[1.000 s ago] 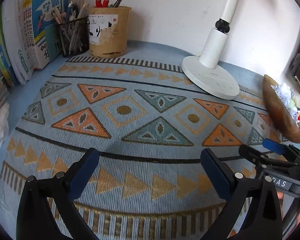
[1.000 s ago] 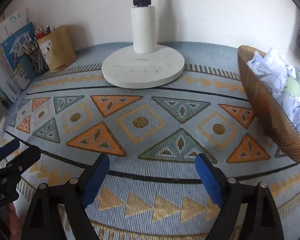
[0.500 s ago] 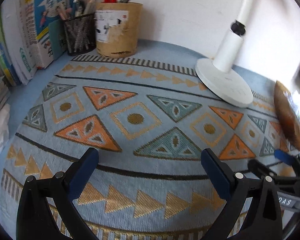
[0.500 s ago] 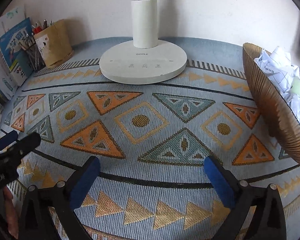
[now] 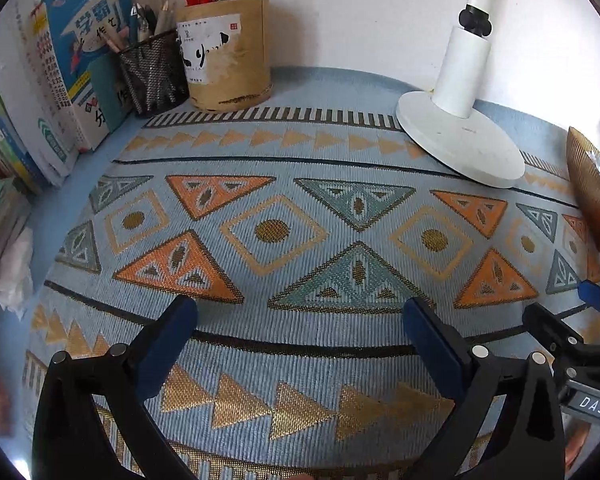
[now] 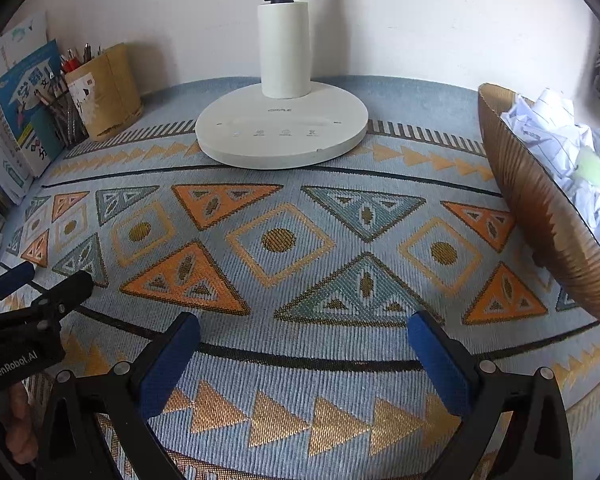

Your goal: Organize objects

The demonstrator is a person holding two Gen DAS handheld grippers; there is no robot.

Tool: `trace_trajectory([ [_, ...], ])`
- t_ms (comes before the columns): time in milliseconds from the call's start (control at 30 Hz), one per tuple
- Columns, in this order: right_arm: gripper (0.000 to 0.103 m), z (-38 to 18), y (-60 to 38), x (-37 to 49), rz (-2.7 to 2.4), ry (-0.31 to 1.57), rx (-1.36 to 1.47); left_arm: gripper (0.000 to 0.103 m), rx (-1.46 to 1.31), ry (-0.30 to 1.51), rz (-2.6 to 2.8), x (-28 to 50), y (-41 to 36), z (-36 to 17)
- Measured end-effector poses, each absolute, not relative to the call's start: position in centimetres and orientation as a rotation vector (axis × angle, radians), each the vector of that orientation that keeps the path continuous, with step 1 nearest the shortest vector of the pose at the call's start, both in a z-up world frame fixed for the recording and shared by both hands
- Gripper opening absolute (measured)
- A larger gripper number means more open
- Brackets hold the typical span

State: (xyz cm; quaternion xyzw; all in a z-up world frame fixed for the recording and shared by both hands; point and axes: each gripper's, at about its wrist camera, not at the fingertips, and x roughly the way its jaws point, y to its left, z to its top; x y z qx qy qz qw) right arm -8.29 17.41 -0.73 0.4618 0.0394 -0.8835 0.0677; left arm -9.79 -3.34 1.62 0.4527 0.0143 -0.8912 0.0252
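Note:
Both grippers hover side by side over a blue patterned mat point(image 5: 292, 240) point(image 6: 284, 240), each with nothing between its blue pads. My left gripper point(image 5: 300, 320) stands open above the mat's near part; the right gripper's fingers point(image 5: 556, 328) show at that view's right edge. My right gripper point(image 6: 304, 332) is open wide, and the left gripper's fingers point(image 6: 40, 284) appear at its left. A brown ribbed bowl point(image 6: 540, 216) point(image 5: 592, 196) holding crumpled paper point(image 6: 552, 136) sits at the right. A bamboo pen cup point(image 5: 228, 52) point(image 6: 104, 92) and a black mesh pen holder point(image 5: 152, 72) stand at the back left.
A white desk lamp point(image 6: 284, 120) point(image 5: 460, 136) stands at the back middle against the wall. Upright books point(image 5: 60, 72) point(image 6: 20, 112) line the left side. A crumpled white tissue point(image 5: 12, 276) lies at the left edge by the mat. A hand point(image 6: 20, 432) grips the left tool.
The right gripper's jaws have spread wider. The left view has swung a little, so the pen cups and books loom larger and the bowl has slid to the right edge.

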Motion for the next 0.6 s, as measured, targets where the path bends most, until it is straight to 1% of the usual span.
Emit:
trace_trajectory([
  [233,0.103,-0.84,17.77,-7.46,-2.71,0.093,1.372,0.103,1.414,0.011,-2.788,-9.01,-2.64,1.2],
  [600,0.103,-0.86,17.81,-7.25,-2.712,0.093,1.369,0.103,1.414,0.018,-2.791,-9.36,-2.97,0.94],
])
